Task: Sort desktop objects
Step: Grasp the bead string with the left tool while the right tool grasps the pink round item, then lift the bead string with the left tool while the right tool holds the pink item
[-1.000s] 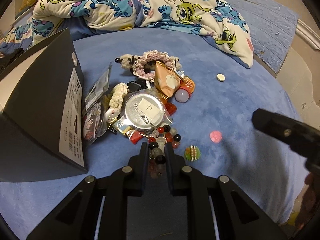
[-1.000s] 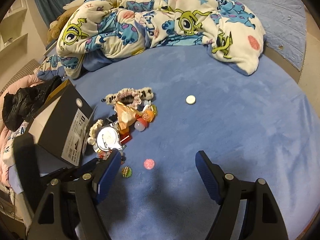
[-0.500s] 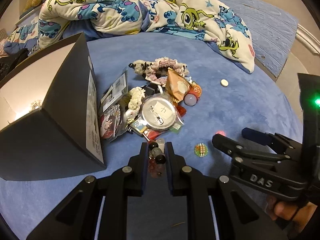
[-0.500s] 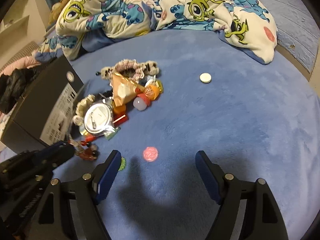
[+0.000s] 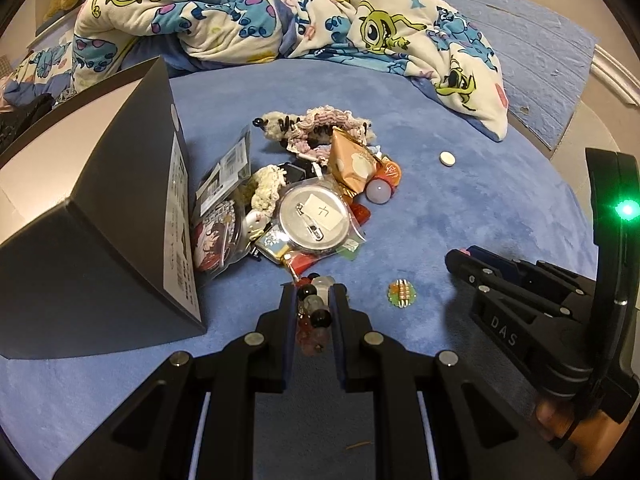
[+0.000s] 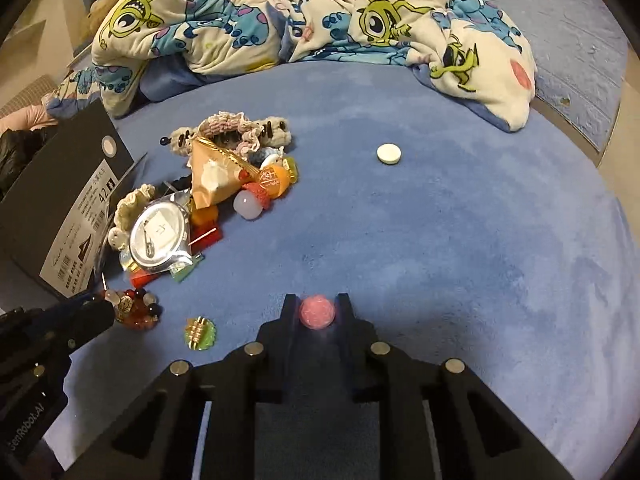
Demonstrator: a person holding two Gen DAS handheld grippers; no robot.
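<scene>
My left gripper (image 5: 314,300) is shut on a beaded bracelet (image 5: 314,310) of red, black and clear beads, just in front of a pile of small items (image 5: 304,200). The bracelet also shows in the right wrist view (image 6: 134,308). My right gripper (image 6: 317,312) is shut on a pink round disc (image 6: 317,312) lying on the blue blanket. The right gripper shows at the right in the left wrist view (image 5: 464,258). A green round trinket (image 5: 401,294) lies between the two grippers.
A black shoe box (image 5: 88,232) stands open at the left. The pile holds a silver round badge (image 6: 160,236), an orange packet (image 6: 212,180) and a crocheted band (image 6: 232,132). A white disc (image 6: 389,153) lies alone. A cartoon-print duvet (image 6: 300,16) is bunched behind.
My right gripper moved forward and down and closed its wide-open fingers on the pink disc. My left gripper stayed shut on the bracelet and shifted slightly right.
</scene>
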